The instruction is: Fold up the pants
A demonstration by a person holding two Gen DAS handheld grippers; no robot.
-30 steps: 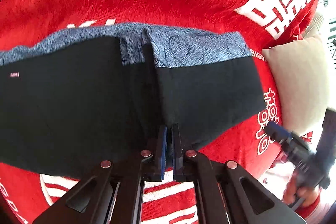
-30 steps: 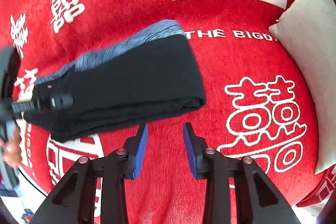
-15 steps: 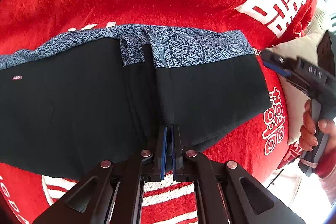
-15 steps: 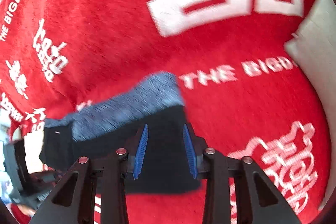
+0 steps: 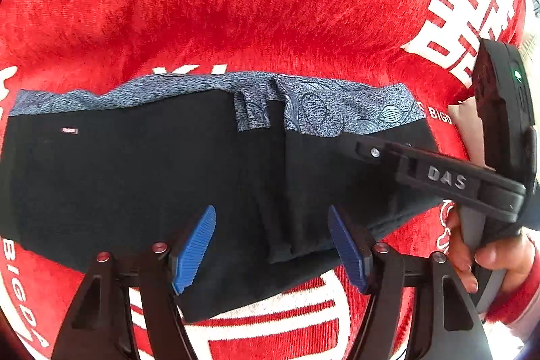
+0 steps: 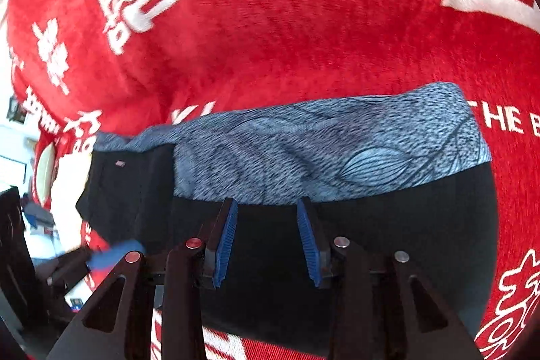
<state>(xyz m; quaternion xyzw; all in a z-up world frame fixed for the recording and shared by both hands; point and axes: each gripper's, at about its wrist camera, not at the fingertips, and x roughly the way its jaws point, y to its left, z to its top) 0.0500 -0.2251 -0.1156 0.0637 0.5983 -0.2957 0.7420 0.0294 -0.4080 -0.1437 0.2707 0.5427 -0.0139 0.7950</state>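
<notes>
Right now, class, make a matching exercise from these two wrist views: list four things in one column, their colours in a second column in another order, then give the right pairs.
Column one:
1. plush blanket
2. folded pants
3. patterned waistband
4. ribbed pads of the left gripper

Column two:
A. black
B. bright blue
C. red with white lettering
D. speckled grey-blue with leaf outlines

Pairs: 1-C, 2-A, 3-D, 4-B
</notes>
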